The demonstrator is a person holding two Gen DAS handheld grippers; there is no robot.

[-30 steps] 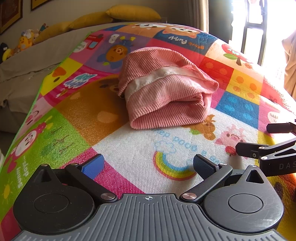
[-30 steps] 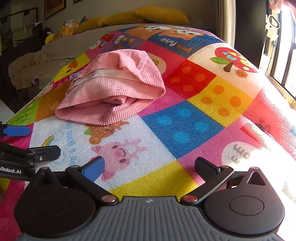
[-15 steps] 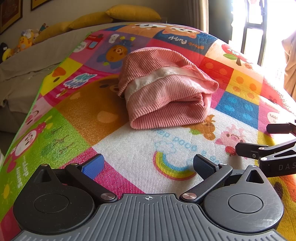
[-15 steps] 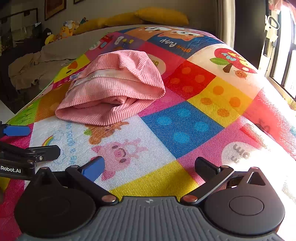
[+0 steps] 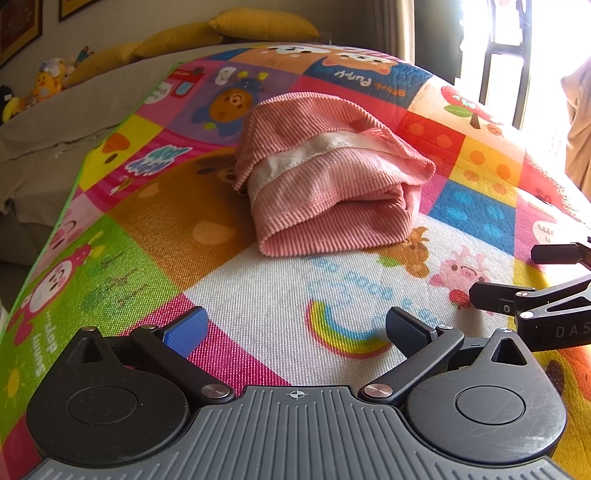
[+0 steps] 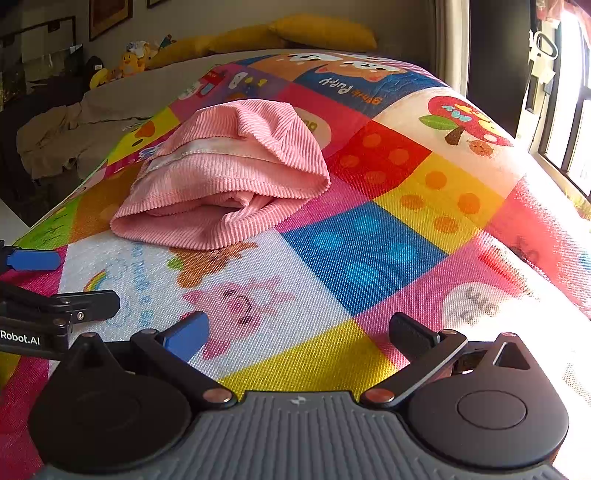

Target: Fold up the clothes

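Firstly, left wrist view. Left gripper [image 5: 295, 330] low over the cartoon-print mat [image 5: 258, 295], jaws spread wide, nothing between them; blue pad on one finger, dark pad on the other. Pink corduroy garment [image 5: 332, 192] lies folded into a thick bundle on the mat ahead of the fingers, well apart from them; a pale inner band shows along its top fold, open layered edge facing the camera. Right gripper [image 5: 517, 277] enters at the right edge, side-on, its fingers set apart from each other and clear of the garment. Yellow pillows [image 5: 258, 24] line the far end; soft toys [image 5: 44, 83] sit far left by the wall. Bright window [image 5: 498, 55] at upper right.

Right wrist view. Right gripper [image 6: 299, 332] also wide open and empty, hovering over yellow and pink squares of the mat [image 6: 369, 251]. Garment [image 6: 229, 177] sits ahead and left of centre, untouched, bundle opening toward the camera. Left gripper [image 6: 55, 284] shows at the left edge, blue pad uppermost, fingers apart, short of the garment. Beige bedding [image 6: 74, 129] crumpled beyond the mat's left side; pillows [image 6: 314, 31] at the head.
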